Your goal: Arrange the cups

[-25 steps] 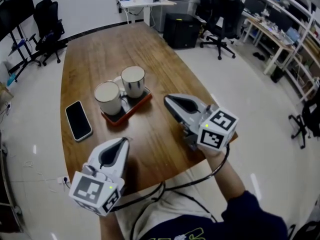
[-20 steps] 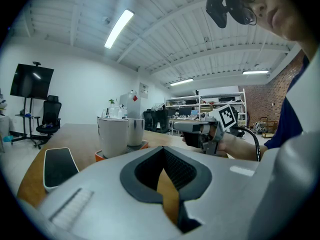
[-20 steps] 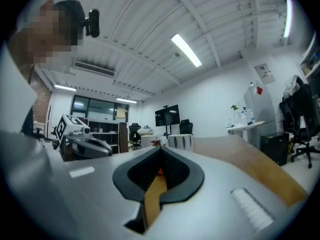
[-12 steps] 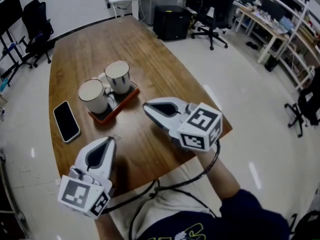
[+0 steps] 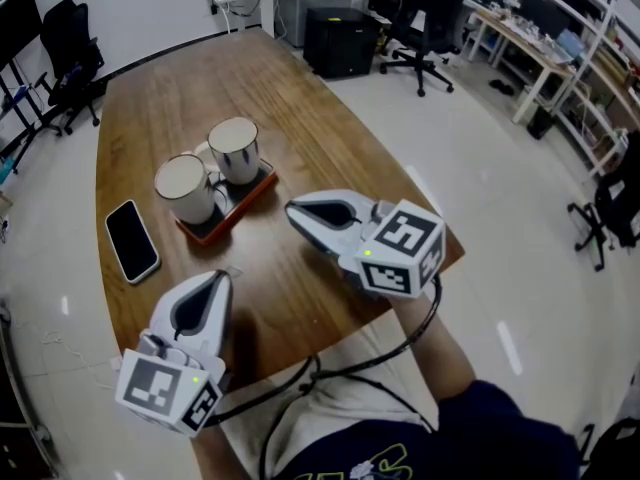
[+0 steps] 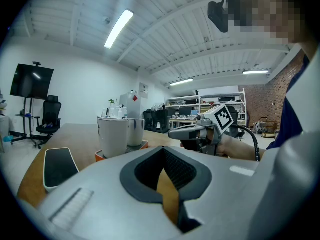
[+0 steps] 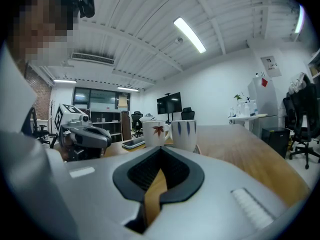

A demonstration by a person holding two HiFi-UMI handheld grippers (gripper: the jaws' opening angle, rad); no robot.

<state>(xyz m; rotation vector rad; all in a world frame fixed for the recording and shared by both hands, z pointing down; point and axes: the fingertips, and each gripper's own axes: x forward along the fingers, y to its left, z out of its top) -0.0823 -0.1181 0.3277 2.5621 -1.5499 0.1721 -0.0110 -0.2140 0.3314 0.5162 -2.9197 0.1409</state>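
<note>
Two white cups stand side by side on an orange tray on the wooden table. The nearer-left cup bears a red leaf; the farther cup has blue marks. My left gripper rests low by the table's near edge, jaws shut and empty, pointing past the cups. My right gripper hovers just right of the tray, apart from it, shut with nothing in it. In their own views the left gripper and the right gripper each show closed tips.
A black phone lies left of the tray. The table's right edge runs close beside my right gripper. A black cabinet and office chairs stand beyond the far end.
My right gripper has come down and to the left, closer to the tray, then held still. The left gripper has stayed put. Cups and tray are unmoved.
</note>
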